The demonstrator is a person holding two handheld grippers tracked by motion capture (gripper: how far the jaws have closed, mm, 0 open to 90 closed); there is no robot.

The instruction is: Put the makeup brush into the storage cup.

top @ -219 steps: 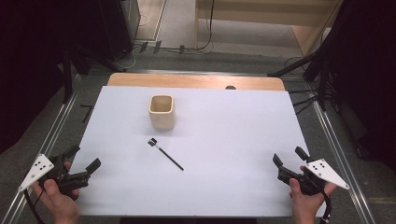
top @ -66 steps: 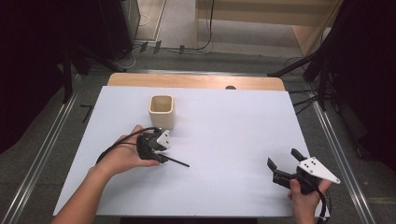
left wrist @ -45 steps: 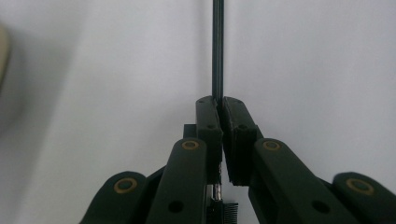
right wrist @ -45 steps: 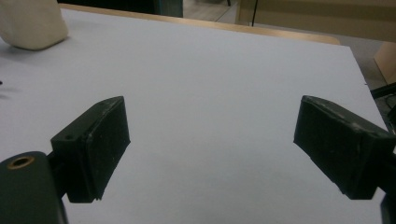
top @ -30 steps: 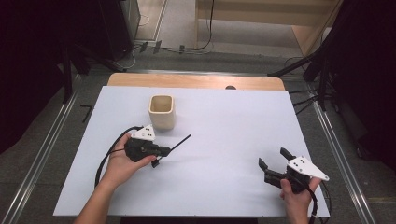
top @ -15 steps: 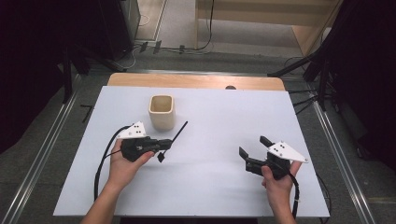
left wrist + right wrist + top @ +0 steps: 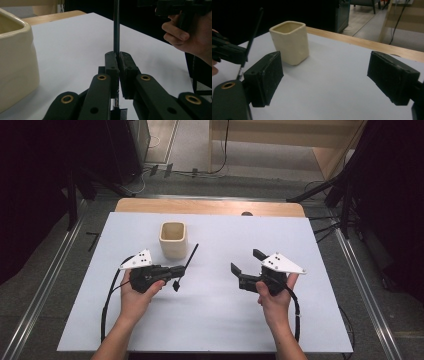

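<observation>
Black grippers (image 7: pixel 177 271) with brass-ringed screws, grey triangular plates, black cables.

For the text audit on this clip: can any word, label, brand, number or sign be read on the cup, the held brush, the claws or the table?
None can be read.
Cream cup: plain, no print.
Thin black brush in the left claw: no marking visible.
Right claw, grey plate: dark dots, no text.
White table: blank.

Lab: white table (image 7: pixel 210 320) on metal rails (image 7: pixel 367 285), floor cables (image 7: pixel 220 167), dark racks (image 7: pixel 125 145) around.
</observation>
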